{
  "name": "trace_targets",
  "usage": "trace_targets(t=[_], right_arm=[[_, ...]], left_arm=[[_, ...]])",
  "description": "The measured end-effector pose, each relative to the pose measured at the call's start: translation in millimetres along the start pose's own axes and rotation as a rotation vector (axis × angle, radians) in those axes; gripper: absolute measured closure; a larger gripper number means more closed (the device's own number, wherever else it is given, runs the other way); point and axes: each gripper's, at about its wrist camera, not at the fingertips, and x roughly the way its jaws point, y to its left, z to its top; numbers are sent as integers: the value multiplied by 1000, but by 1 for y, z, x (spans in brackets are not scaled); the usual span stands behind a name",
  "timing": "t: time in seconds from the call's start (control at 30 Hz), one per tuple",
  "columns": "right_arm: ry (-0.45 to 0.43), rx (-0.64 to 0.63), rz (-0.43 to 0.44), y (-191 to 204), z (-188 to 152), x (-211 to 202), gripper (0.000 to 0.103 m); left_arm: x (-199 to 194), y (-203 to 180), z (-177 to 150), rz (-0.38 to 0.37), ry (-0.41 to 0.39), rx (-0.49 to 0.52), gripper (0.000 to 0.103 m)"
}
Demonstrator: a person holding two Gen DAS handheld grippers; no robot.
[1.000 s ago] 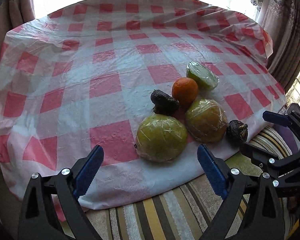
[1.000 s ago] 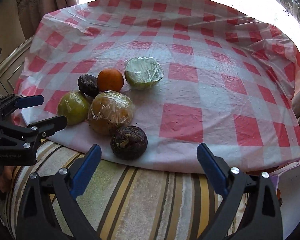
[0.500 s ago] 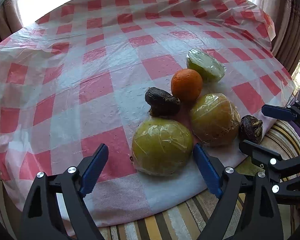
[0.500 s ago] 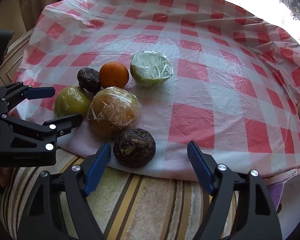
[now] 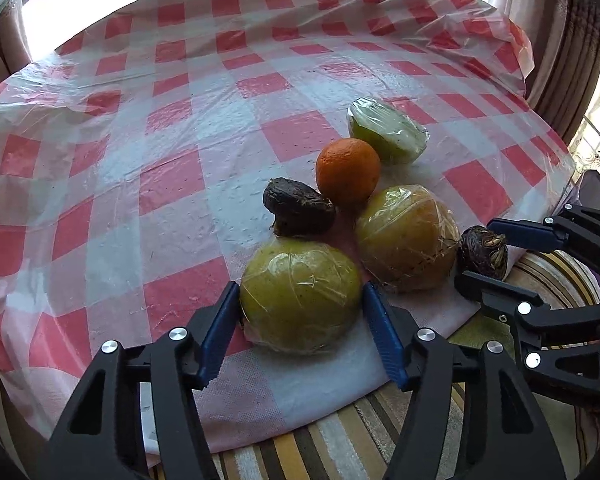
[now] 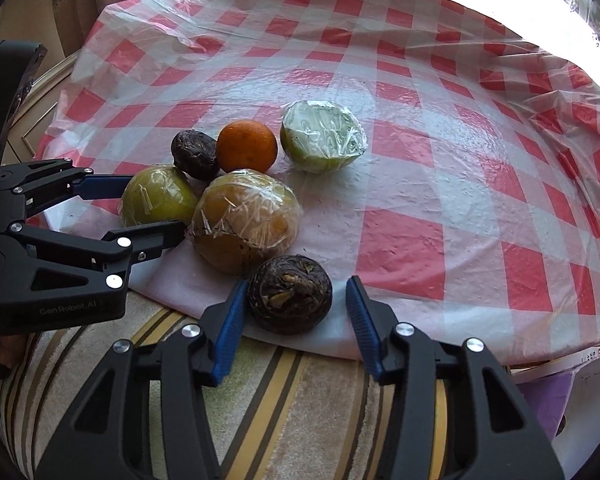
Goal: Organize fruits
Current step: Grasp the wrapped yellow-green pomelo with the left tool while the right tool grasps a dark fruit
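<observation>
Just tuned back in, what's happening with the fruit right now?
Both grippers are at the fruit pile on the checkered tablecloth. The left gripper brackets the wrapped green fruit, its pads at both sides. The right gripper is open around the dark wrinkled fruit at the cloth's edge. Neither fruit is lifted; the orange sits untouched.

Six fruits cluster on the tablecloth (image 5: 180, 168) near its front edge, and the orange (image 5: 347, 171) serves as landmark. Behind and right of it lies the cut half fruit (image 5: 388, 131); just left and touching it sits a wrinkled fruit (image 5: 298, 208). In front of the orange two wrapped fruits lie side by side, one to the left (image 5: 300, 294) and one to the right (image 5: 407, 238), with a second wrinkled fruit (image 5: 483, 252) farthest right at the cloth's edge.
</observation>
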Motion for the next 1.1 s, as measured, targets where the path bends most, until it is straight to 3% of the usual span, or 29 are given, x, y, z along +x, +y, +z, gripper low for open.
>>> trace_targets(t=[0.07,1.1], right_arm=[[-5,-5,6,1,-1,-1,61],[-89,82,49,-18,-9,-28,62]], left_arm=[[-1,1,-1,-1,0,-6,42],[-33,1,-13,-7,-53,-71,43]])
